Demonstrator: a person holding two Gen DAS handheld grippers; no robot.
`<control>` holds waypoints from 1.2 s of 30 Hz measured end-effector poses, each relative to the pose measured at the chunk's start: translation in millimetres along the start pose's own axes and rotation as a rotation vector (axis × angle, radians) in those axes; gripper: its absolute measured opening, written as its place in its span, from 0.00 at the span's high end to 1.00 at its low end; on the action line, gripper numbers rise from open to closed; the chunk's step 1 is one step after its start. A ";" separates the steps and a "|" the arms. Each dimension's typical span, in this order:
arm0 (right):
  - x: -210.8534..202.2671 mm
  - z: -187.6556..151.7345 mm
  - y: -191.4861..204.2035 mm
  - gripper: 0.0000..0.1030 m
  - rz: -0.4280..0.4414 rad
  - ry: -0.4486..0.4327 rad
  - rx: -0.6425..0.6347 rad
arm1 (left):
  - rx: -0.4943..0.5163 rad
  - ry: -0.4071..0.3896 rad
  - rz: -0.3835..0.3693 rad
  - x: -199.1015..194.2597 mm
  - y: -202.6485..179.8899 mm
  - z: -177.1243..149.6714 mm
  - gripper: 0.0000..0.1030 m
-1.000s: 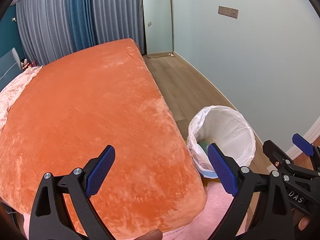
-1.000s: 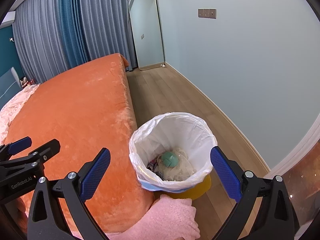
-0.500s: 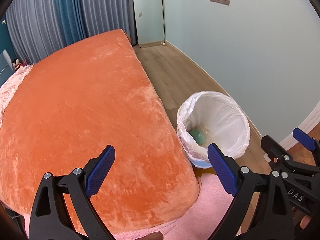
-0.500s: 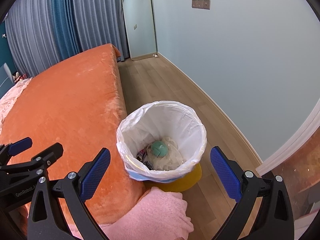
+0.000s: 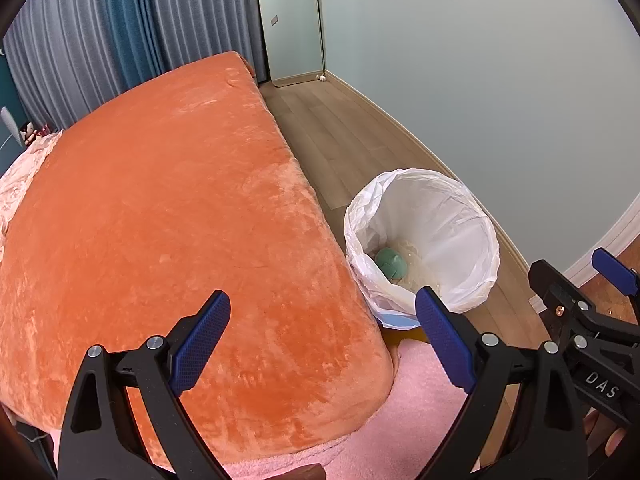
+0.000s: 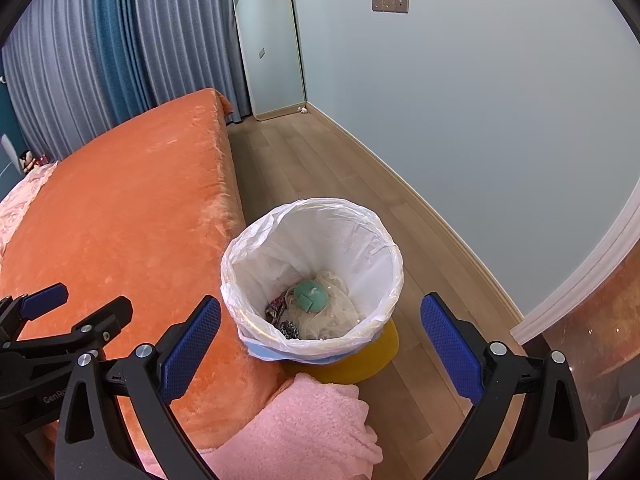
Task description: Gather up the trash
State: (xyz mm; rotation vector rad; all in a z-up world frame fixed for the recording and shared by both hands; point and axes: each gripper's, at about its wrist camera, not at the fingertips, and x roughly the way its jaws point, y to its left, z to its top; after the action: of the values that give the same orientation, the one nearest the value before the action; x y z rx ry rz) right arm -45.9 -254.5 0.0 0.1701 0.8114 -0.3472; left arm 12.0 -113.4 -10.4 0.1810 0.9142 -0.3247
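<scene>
While both tools hang empty, I log the bin (image 6: 312, 280) on the floor, just beside the orange bed (image 5: 160, 220). Left gripper (image 5: 322, 340): jaws spread wide, holding nothing. Right gripper (image 6: 320, 344): likewise wide, nothing held, poised above the bin's near rim. Inside the liner: one green ball (image 6: 311, 295), one pale crumpled wrapper, two dark scraps as far as I can tell. My judgement: scan bed and floor for strays before descending.

orange blanket (image 5: 160, 220) on bed; pink towel (image 6: 304, 428) at corner; mirror (image 6: 268, 44) against wall; curtains (image 5: 120, 28)
</scene>
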 end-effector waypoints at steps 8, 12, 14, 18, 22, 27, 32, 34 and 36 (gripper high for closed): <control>1.8 1.8 -1.7 0.07 0.008 -0.003 0.005 | -0.002 0.000 0.011 3.5 -0.5 -0.4 0.13; 2.7 1.2 -3.0 0.07 0.006 -0.001 0.009 | 0.002 0.001 0.019 5.3 -0.9 -0.3 0.13; 3.2 1.6 -3.3 0.07 0.005 -0.001 0.010 | 0.002 0.000 0.023 6.0 -0.4 0.5 0.13; 3.9 2.9 -4.3 0.07 0.004 0.001 0.009 | 0.000 -0.001 0.029 6.5 0.0 1.9 0.13; 4.0 3.8 -4.6 0.07 0.003 0.003 0.007 | 0.000 -0.003 0.034 7.0 0.4 2.5 0.13; 3.8 4.2 -4.4 0.07 0.004 0.000 0.006 | 0.000 -0.006 0.048 7.0 0.5 5.0 0.13; 3.8 4.2 -4.1 0.07 0.003 0.001 0.008 | -0.004 -0.011 0.056 6.0 0.6 6.4 0.13; 4.0 5.0 -4.5 0.07 0.003 -0.001 0.007 | -0.003 -0.016 0.058 4.6 0.6 6.9 0.13; 4.4 6.4 -4.4 0.07 0.004 -0.002 0.005 | -0.004 -0.017 0.060 6.1 -0.1 6.4 0.13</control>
State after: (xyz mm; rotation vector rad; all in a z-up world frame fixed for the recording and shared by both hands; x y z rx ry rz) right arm -40.4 -261.4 1.0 0.1763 0.8082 -0.3453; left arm 20.2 -116.6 -11.4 0.2017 0.8910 -0.2685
